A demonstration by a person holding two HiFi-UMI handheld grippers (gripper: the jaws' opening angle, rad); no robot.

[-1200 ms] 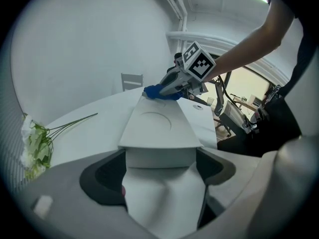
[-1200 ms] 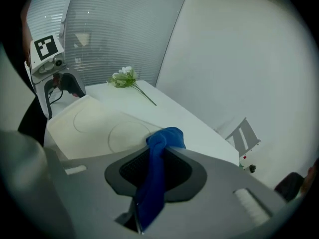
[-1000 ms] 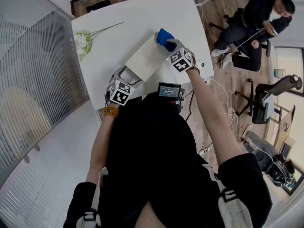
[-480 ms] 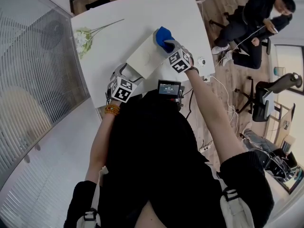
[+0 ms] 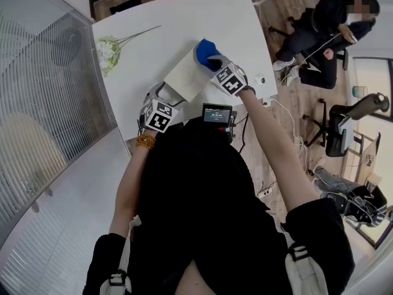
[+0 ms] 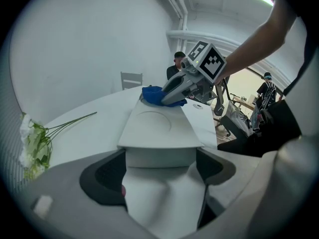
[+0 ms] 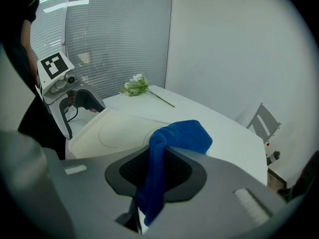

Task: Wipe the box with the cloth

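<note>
The right tool is clenched on the blue cloth, a fold of which is pinched between its jaws while the bunched rest is pressed on the far end of the box. Compared with a second ago, this tool and the cloth have been shifted a little across the box's far end, toward its left corner as the head view shows it; the jaw gap is unchanged.

The left tool is closed on the near end of the box, whose short side is held between the two pads. It has been kept in the same place as before, and the box has not been moved.

The box is a flat, cream-coloured one with a round impression in its lid, laid on the white worktop near its front edge. A spray of white flowers is laid on the worktop well to the left of the box. A seated person is seen beyond the worktop, to the right of the box.
</note>
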